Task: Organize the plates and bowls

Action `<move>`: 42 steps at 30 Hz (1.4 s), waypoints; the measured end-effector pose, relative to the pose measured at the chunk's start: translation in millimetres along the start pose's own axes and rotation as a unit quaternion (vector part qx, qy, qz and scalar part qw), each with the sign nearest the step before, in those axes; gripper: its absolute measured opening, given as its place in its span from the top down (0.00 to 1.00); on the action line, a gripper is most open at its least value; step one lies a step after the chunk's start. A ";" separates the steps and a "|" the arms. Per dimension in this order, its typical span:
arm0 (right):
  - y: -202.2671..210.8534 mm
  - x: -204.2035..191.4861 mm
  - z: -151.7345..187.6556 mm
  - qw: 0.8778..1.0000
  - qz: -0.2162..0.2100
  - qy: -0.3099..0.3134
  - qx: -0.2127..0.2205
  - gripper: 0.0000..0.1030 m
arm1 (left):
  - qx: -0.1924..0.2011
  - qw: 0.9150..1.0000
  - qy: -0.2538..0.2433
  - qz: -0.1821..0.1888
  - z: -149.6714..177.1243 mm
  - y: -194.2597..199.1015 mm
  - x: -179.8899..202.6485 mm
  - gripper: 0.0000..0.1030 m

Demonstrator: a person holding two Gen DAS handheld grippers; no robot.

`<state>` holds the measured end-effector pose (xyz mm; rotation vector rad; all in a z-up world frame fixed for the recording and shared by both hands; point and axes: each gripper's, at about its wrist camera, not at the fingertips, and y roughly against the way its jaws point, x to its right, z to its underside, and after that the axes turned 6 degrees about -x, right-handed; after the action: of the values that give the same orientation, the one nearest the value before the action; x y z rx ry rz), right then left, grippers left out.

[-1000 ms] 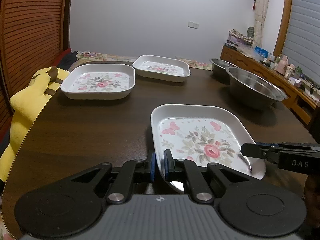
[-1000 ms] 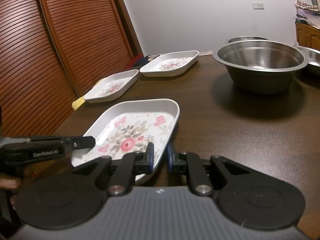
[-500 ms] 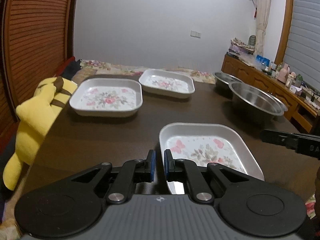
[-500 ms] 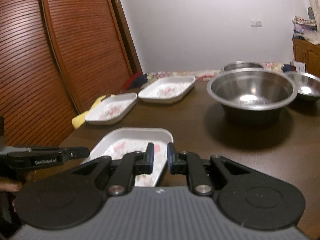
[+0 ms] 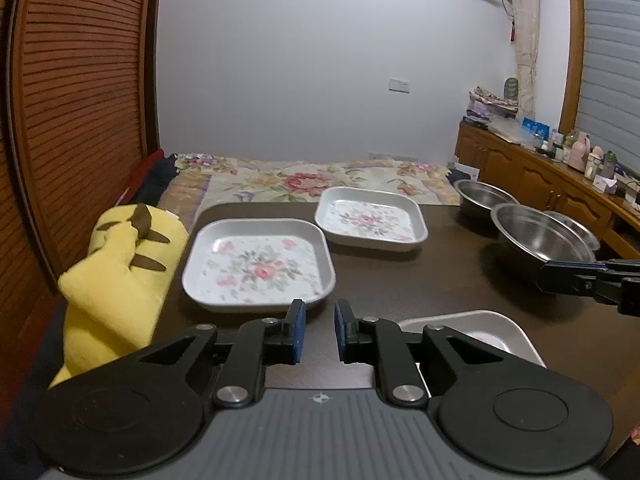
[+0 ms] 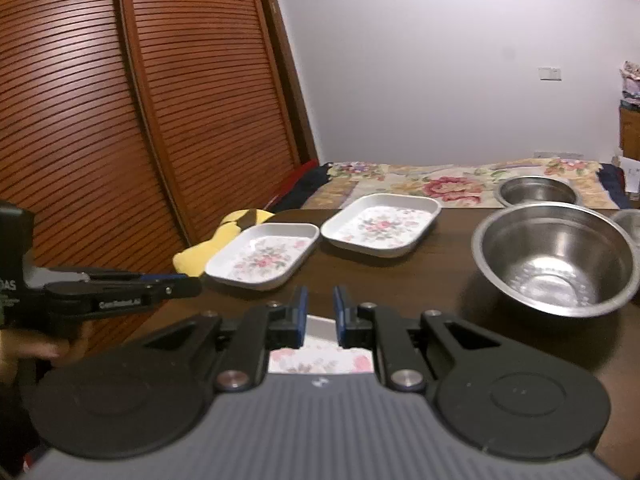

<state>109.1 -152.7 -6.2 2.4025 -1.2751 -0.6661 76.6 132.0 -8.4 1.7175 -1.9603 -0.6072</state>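
1. Left claw [image 5: 320, 320]: my jaws are opening. Nothing lies between the blue pads; only bare table [image 5: 404, 280] shows in the gap.
2. Right claw [image 6: 320, 308]: clenched to a narrow slit, gripping nothing. In the left view it juts in from the right edge, above the table and clear of the dishes.
3. Near plate [image 5: 480, 322]: flat on the table at the front edge, below and just right of my left fingers, touching neither claw. In the right view part of its rose print shows under the right fingers.
4. Middle plate [image 5: 258, 264]: flat on the table beyond my left claw, near the left edge, just beside a yellow plush [image 5: 116, 272].
5. Far plate [image 5: 370, 220]: behind the middle plate and to its right, close to it; I cannot tell whether the rims touch.
6. Big bowl [image 6: 556, 256]: upright on the right side of the table, well apart from the plates.
7. Small bowl [image 6: 536, 190]: upright behind the big bowl, at the far edge.
8. Third bowl [image 5: 576, 226]: right of the big bowl, mostly hidden by it.
9. All three plates carry the same print and sit unstacked.
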 end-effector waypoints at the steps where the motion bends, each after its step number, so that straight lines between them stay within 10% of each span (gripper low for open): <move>1: -3.9 -1.4 -3.7 1.000 -0.005 0.001 -0.002 0.85 | 0.000 1.000 -0.002 -0.002 -2.6 -1.6 -3.3 0.80; 8: -24.8 -14.0 -22.1 1.000 -0.018 0.008 -0.014 0.83 | -0.008 1.000 -0.020 -0.013 -21.0 -15.1 -23.4 0.68; 11: -35.7 -21.0 -28.6 1.000 -0.018 0.015 -0.020 0.67 | -0.015 0.999 -0.033 -0.017 -26.6 -23.6 -32.4 0.66; 25: -95.8 -38.1 -60.3 0.997 0.003 0.029 -0.069 0.67 | -0.047 0.998 -0.013 -0.028 -48.8 -76.5 -88.8 0.66; 42: -161.4 -35.8 -54.9 0.990 0.001 -0.002 -0.144 0.68 | -0.064 0.997 0.042 -0.012 -46.0 -117.9 -120.0 0.82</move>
<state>231.4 -31.4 -32.0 2.1650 -1.0970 -0.7951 210.9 235.4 -49.1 1.6617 -1.8062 -0.6450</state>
